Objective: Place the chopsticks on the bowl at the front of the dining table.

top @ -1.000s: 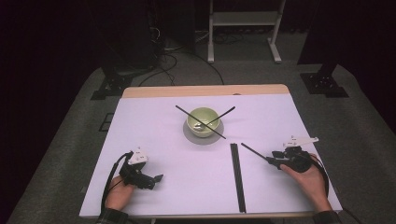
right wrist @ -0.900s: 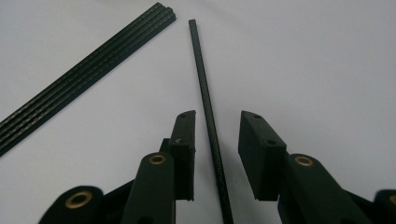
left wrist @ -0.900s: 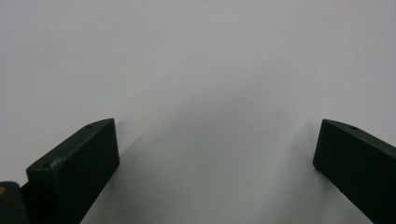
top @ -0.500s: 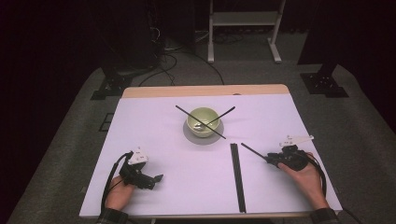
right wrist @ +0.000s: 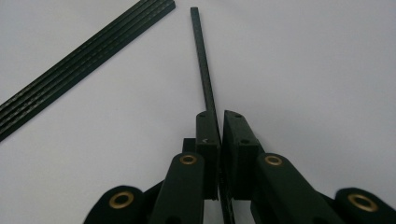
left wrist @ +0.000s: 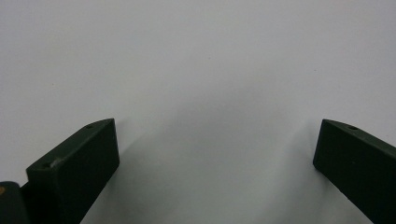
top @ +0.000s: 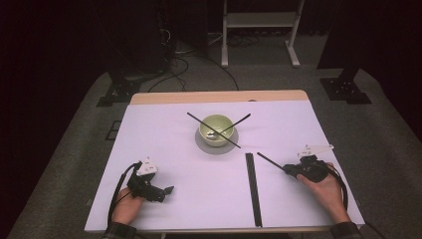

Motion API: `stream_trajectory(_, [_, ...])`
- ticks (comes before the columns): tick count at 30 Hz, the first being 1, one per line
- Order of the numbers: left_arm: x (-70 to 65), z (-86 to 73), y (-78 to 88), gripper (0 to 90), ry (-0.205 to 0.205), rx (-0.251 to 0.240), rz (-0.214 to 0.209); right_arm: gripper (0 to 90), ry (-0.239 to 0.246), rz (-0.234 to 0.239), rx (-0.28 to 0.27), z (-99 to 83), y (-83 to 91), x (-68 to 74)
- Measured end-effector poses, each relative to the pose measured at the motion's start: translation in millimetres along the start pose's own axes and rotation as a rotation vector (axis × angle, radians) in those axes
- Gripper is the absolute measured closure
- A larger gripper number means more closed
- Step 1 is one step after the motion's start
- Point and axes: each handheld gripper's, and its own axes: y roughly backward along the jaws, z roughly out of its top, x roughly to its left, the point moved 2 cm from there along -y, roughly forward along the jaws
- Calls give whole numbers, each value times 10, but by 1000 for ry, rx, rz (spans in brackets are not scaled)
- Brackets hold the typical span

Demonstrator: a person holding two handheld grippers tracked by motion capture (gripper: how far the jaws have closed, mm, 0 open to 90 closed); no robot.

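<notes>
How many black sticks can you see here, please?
4: two sticks crossed over the bowl, one stick in the right hand-held gripper, one long strip lying flat, which may be several side by side.

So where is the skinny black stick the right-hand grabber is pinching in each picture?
High view: the thin black stick pokes up-left from the right gripper.
Right gripper view: it runs up the middle from between the shut jaws.
Left gripper view: not in it.
Shared landmark: the black strip bundle on the white table.

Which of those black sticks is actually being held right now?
The lone stick clamped in the right gripper; two others cross the bowl, and the paired sticks lie flat.
</notes>
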Motion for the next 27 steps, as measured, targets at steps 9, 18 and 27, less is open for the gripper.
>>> stream_trajectory(9, [0,0,0,0,0,0,0,856,-3,-33,-12,-7,23,-22])
stream_trajectory(18, [0,0,0,0,0,0,0,857,-7,-46,-36,8,61,-24])
stream_trajectory(27, [0,0,0,0,0,0,0,858,-13,-42,-72,50,150,-8])
